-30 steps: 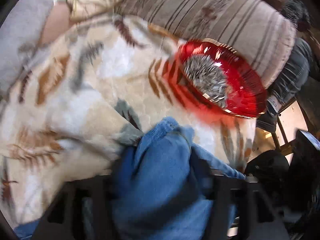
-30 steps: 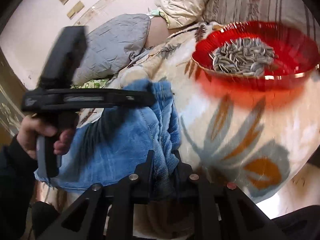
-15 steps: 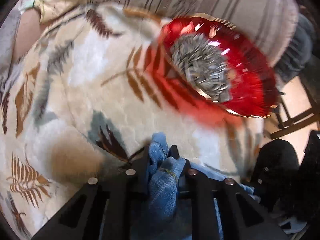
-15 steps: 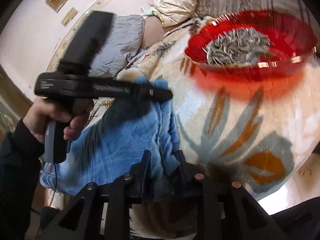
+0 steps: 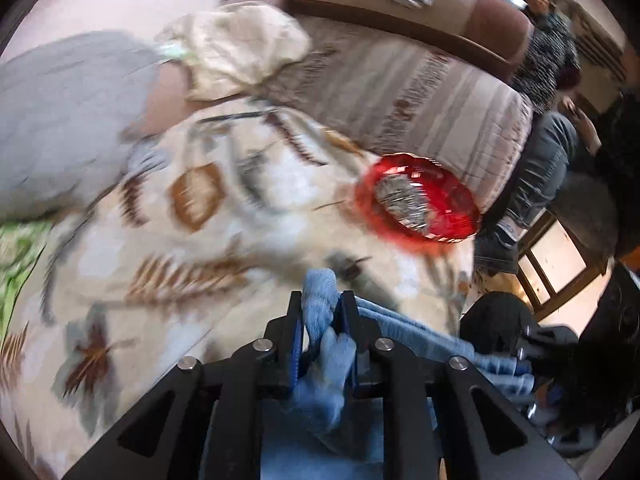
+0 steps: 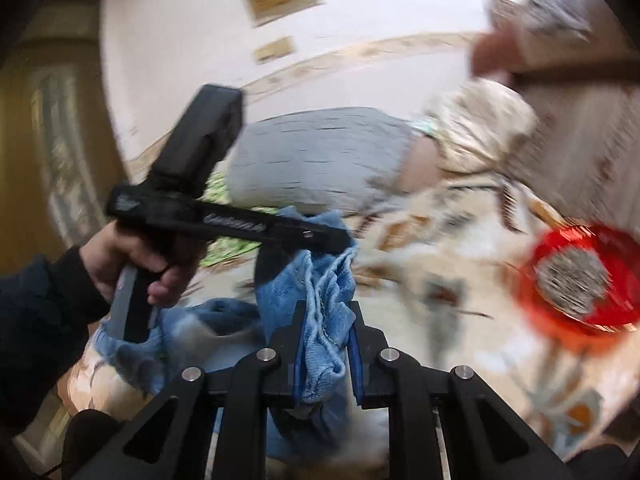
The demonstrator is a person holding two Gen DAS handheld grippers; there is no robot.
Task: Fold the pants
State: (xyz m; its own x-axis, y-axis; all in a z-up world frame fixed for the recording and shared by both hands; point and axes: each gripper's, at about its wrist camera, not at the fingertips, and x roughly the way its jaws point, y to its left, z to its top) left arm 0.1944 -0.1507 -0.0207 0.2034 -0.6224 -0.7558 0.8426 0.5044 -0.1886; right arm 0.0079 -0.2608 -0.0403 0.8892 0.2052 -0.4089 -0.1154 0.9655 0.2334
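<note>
Fold is at an early stage, in my judgement: the pants (image 6: 316, 292) are bunched, no flat fold laid. My left gripper (image 5: 322, 320) is clamped on a blue wad between its fingers; my right gripper (image 6: 324, 344) pinches another edge likewise. Cloth hangs between both, above the patterned blanket (image 5: 208, 248). Since half a second ago both have lifted; the red bowl (image 5: 420, 200) lies further ahead.

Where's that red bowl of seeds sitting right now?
The red bowl rests on the leaf-patterned blanket, right of centre in both views, beyond the pants and near the striped cushion.
</note>
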